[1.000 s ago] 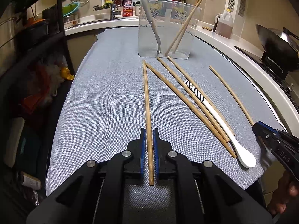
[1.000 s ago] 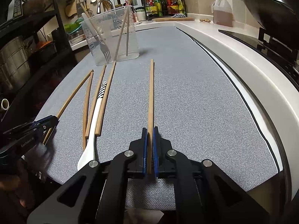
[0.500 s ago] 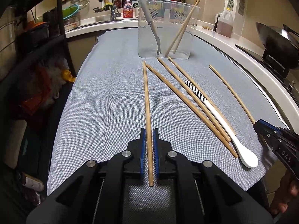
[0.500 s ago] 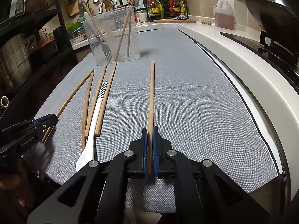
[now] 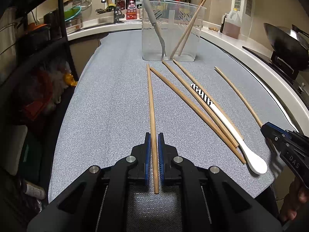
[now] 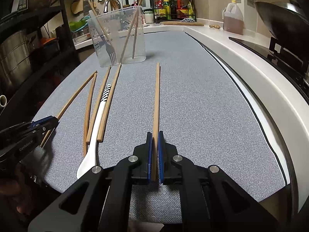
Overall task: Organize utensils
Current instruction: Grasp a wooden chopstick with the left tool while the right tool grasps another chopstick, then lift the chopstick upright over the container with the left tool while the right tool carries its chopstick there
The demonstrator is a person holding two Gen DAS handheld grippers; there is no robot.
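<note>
Right wrist: chopstick [image 6: 156, 100] mid-mat [image 6: 193, 96].

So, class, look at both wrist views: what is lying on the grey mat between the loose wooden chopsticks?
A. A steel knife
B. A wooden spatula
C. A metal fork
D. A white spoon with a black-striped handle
D: the white spoon lies flat on the grey mat among the loose chopsticks; the only fork stands inside the clear container.
</note>
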